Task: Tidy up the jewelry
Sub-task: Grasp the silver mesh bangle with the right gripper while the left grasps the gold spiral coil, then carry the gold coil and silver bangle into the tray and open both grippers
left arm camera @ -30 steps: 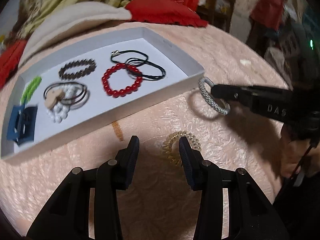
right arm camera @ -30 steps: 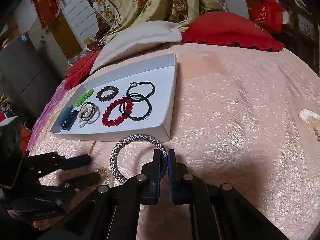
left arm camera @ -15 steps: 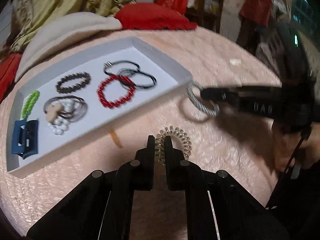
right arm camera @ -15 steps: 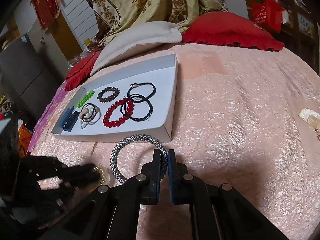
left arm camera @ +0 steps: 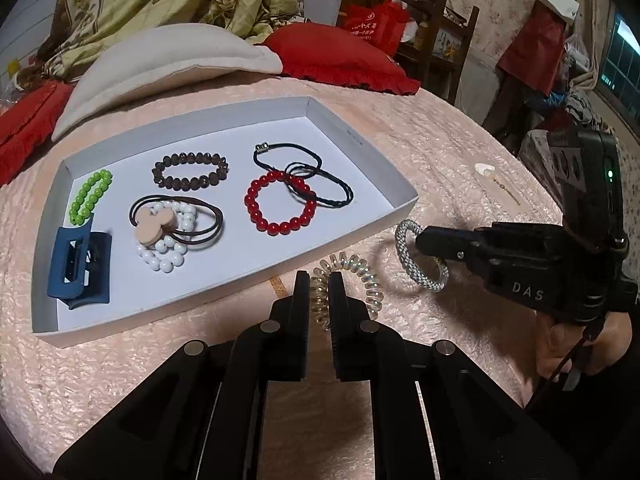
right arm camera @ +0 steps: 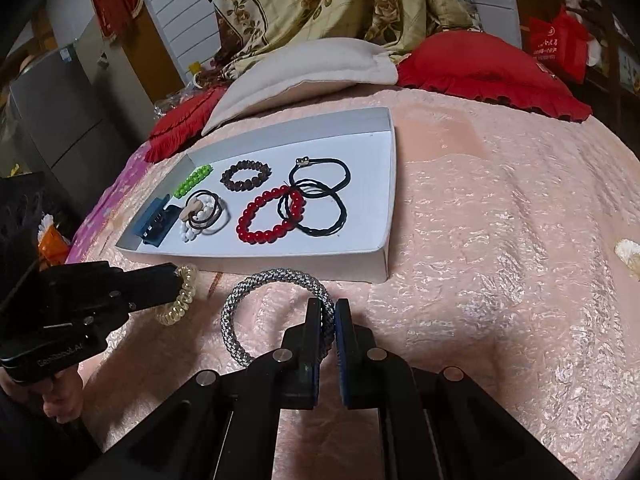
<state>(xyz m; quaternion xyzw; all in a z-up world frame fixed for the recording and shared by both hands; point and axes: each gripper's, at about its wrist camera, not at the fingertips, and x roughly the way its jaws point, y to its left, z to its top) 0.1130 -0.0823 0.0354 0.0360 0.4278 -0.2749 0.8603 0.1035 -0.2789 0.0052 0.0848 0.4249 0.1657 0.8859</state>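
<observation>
Both tongs clamped on rings, just short of the tray

The left gripper [left arm camera: 319, 296] pinches the coil tie [left arm camera: 347, 289]; a second ago its jaws stood apart over it. The right gripper [right arm camera: 328, 322] clamps the braided bangle [right arm camera: 276, 312]. Either thin ring could slip loose crossing the tray [left arm camera: 352, 236] wall.

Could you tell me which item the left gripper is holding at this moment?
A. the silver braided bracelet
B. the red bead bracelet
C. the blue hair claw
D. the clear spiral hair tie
D: the left gripper is clamped on the clear spiral hair tie, just outside the white tray; the silver braided bracelet is in the right gripper.
</observation>
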